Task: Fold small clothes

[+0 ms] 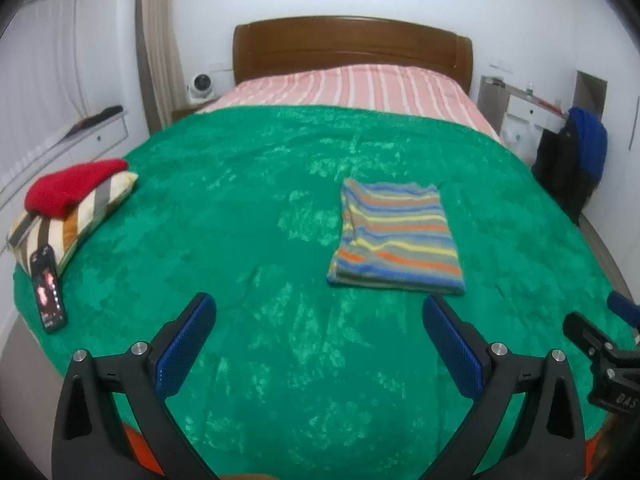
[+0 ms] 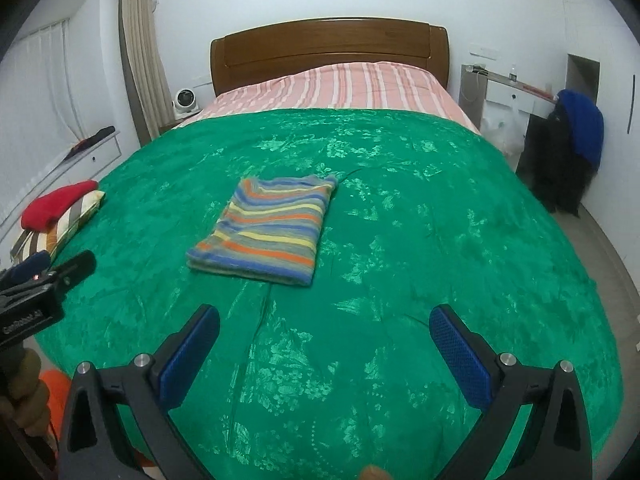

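Both grippers hang over the near blanket point(image 1: 280, 184), fingers spread wide, holding nothing: left gripper point(image 1: 320, 320), right gripper point(image 2: 324, 330). My target, the striped top point(image 1: 396, 236), lies folded flat at one o'clock from the left, eleven from the right point(image 2: 268, 230). I judge it light, soft and limp; I'd pinch its near corners through all layers.

The left gripper point(image 1: 316, 312) hangs above the near end of the green blanket point(image 1: 248, 208), its blue-padded fingers point(image 1: 186, 346) spread wide with nothing between them. The right gripper point(image 2: 324, 322) hangs beside it over the same near end, equally wide and empty. A hand point(image 2: 24, 396) grips the left gripper's handle.
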